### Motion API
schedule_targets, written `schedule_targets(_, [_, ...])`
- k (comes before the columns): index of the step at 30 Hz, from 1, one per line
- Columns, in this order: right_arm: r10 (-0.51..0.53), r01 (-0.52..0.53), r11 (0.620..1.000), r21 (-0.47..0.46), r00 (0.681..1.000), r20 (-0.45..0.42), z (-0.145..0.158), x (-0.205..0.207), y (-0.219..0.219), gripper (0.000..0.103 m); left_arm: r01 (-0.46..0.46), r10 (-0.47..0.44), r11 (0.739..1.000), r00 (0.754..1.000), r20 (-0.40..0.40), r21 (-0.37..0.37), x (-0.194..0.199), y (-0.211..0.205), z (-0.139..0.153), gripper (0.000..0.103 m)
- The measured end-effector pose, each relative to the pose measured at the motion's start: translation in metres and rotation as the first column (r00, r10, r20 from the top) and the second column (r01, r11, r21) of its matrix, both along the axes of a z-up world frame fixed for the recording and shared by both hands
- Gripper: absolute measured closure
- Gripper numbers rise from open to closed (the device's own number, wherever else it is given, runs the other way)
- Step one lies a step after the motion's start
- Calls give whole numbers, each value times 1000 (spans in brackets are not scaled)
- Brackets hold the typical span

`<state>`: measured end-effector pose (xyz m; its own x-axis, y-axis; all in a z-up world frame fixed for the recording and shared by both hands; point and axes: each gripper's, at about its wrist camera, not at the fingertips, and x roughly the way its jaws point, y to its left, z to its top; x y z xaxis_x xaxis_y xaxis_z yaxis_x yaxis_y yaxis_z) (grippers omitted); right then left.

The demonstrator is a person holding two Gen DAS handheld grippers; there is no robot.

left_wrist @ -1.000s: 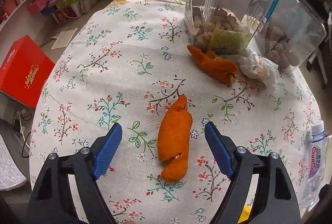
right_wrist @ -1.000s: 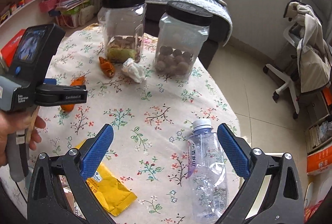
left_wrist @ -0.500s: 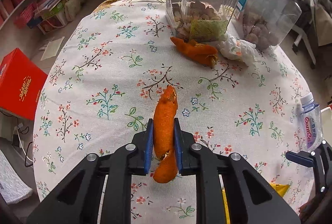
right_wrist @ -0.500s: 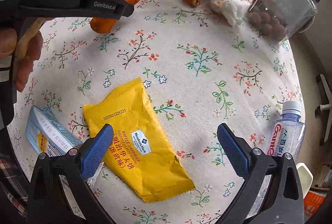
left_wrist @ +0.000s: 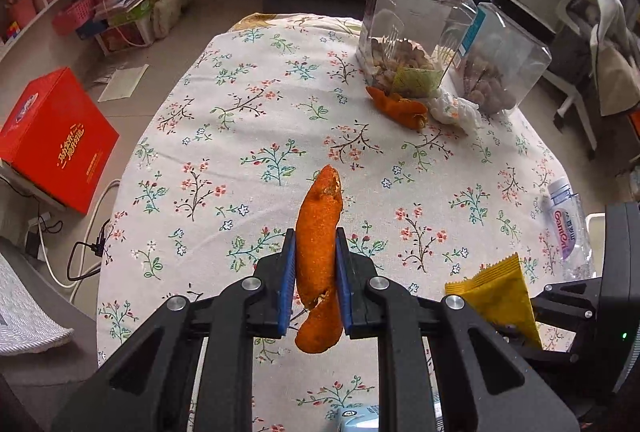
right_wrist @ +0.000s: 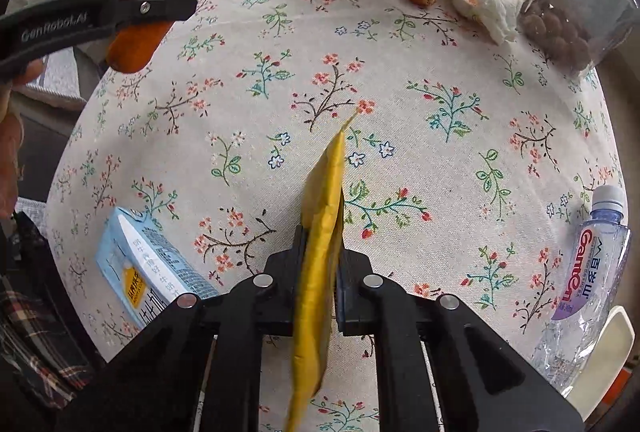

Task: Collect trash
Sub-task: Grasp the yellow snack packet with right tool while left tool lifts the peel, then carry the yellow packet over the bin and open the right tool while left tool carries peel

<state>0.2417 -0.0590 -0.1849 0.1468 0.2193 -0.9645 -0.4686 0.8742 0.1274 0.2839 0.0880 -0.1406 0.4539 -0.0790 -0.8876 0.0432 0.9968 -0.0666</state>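
My left gripper (left_wrist: 316,238) is shut on a long orange peel (left_wrist: 320,208), held clear above the floral tablecloth (left_wrist: 224,136). In the right wrist view the same peel (right_wrist: 136,44) hangs under the left finger (right_wrist: 120,12). The jaws of my right gripper (right_wrist: 320,246) are closing on a yellow snack packet (right_wrist: 326,192), which stands on edge between the pads and is pinched there. That packet (left_wrist: 500,284) also shows at the lower right of the left wrist view.
A second orange peel (left_wrist: 400,108) and a crumpled tissue (left_wrist: 452,108) lie by two clear jars (left_wrist: 416,16). A plastic water bottle (right_wrist: 580,272) lies at the right edge and a blue milk carton (right_wrist: 148,272) at the left front. A red box (left_wrist: 56,136) sits beside the table.
The left gripper, shut on the peel since half a second ago, has raised it off the cloth. The right gripper's wide-open jaws have closed on the yellow packet, which was lying flat and is now edge-up.
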Motion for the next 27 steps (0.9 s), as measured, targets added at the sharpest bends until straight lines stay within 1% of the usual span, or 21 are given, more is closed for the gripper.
schedule_targets(1, [-25, 25, 1000, 7, 999, 25, 5, 1, -2, 96, -8, 8, 1000, 1000, 10, -11, -3, 2, 4, 85])
schedule_targets(4, [-99, 93, 993, 69, 992, 83, 25, 2, -8, 98, -25, 27, 999, 998, 53, -40, -11, 5, 19, 85])
schedule_targets(8, [-188, 160, 976, 146, 959, 210, 61, 15, -29, 98, -36, 43, 998, 989, 142, -54, -24, 0, 42, 85])
schedule_targets(11, [-247, 191, 961, 202, 922, 300, 91, 8, -43, 98, -48, 59, 997, 976, 210, -56, -33, -4, 58, 85])
schedule_targets(14, [-292, 211, 947, 244, 881, 372, 111, 8, -51, 98, -62, 70, 997, 960, 273, -35, -40, -9, 71, 85])
schedule_targets(16, [-312, 219, 942, 253, 850, 425, 118, 8, -56, 98, -71, 75, 997, 949, 307, -24, -44, -12, 76, 85])
schedule_targets(19, [-337, 232, 936, 265, 808, 482, 129, 1, -63, 98, -86, 85, 996, 933, 350, -13, -49, -18, 83, 85])
schedule_targets(24, [-372, 257, 926, 277, 754, 542, 135, -4, -70, 98, -101, 103, 995, 907, 409, -26, -56, -26, 92, 85])
schedule_targets(27, [-388, 271, 920, 281, 720, 576, 141, -11, -75, 98, -95, 96, 995, 893, 440, -24, -61, -35, 97, 85])
